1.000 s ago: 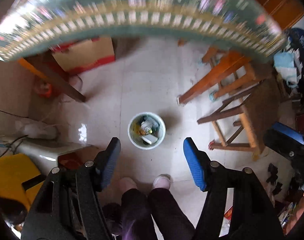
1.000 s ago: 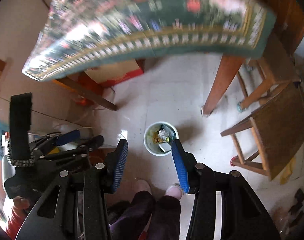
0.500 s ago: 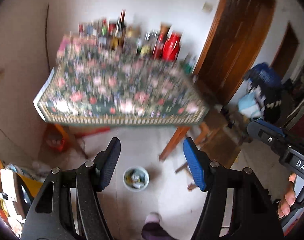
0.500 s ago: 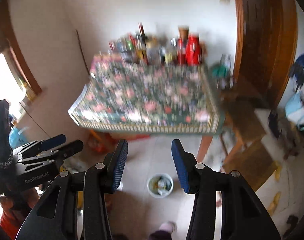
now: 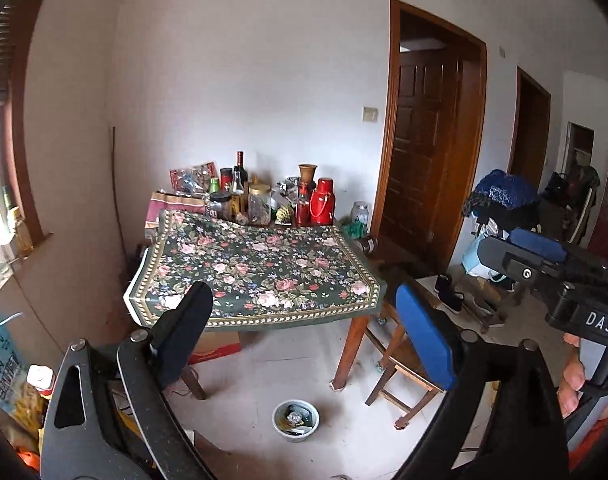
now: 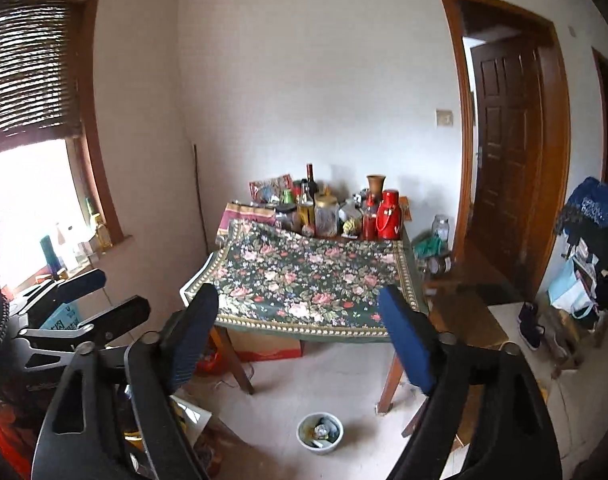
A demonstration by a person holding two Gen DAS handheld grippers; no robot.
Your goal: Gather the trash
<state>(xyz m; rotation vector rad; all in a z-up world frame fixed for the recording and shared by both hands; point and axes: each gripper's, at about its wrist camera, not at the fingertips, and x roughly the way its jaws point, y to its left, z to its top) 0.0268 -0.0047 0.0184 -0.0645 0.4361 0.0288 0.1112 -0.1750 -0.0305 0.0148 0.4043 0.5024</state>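
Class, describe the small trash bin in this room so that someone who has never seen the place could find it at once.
Start at the table under its dark floral cloth, against the far wall. Look down to the pale tiled floor in front of it, near the front right table leg. There stands the trash bin, a small round pale tub with scraps inside, the only open container standing on the floor.

A floral cloth (image 5: 259, 268), matt and printed with roses, covers a table with glossy varnished wood legs (image 5: 350, 350). At the table's far edge stand clear glass jars (image 5: 259, 204) and a shiny red flask (image 5: 323, 202). The floor (image 5: 271, 376) is pale, smooth tile with a soft sheen. A small pale bin (image 5: 295, 420), smooth and plastic-looking, holds crumpled scraps. The door (image 5: 424, 152) is dark polished wood, the walls flat matt paint.
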